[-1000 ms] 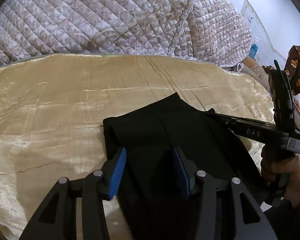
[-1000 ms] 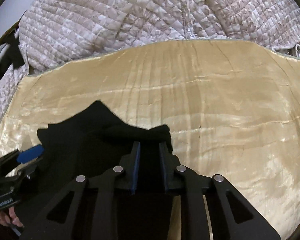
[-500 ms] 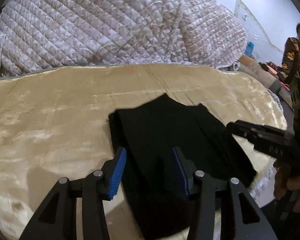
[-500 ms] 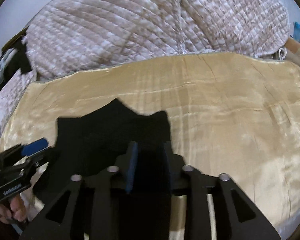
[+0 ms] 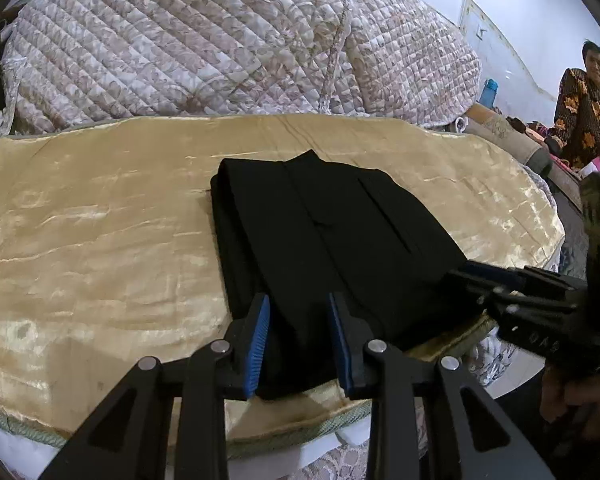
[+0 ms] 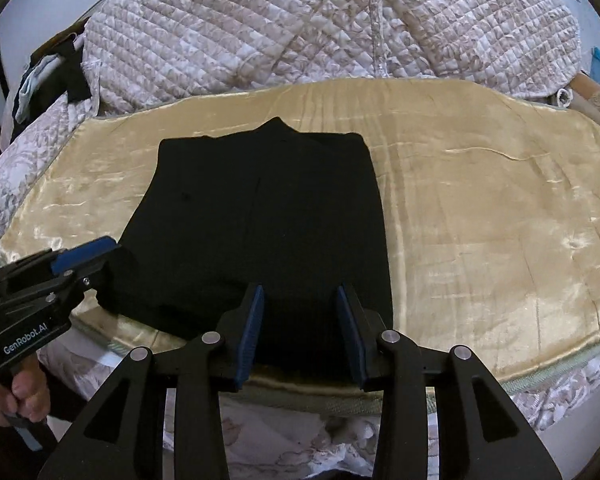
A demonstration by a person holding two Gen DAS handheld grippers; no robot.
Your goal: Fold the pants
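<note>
Since a second ago my right claw (image 6: 300,330) has opened off the pants (image 6: 260,216); left claw (image 5: 298,338) open too, empty. Pants folded at bed's (image 6: 480,208) near edge—could slide off.

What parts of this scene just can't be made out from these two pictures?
- Pants: near edge hidden behind the left tongs in the left view, behind the right tongs in the right view.
- Layers within the fold: uniformly black, unreadable in either view.
- Woman: cut off at the left view's edge.
</note>
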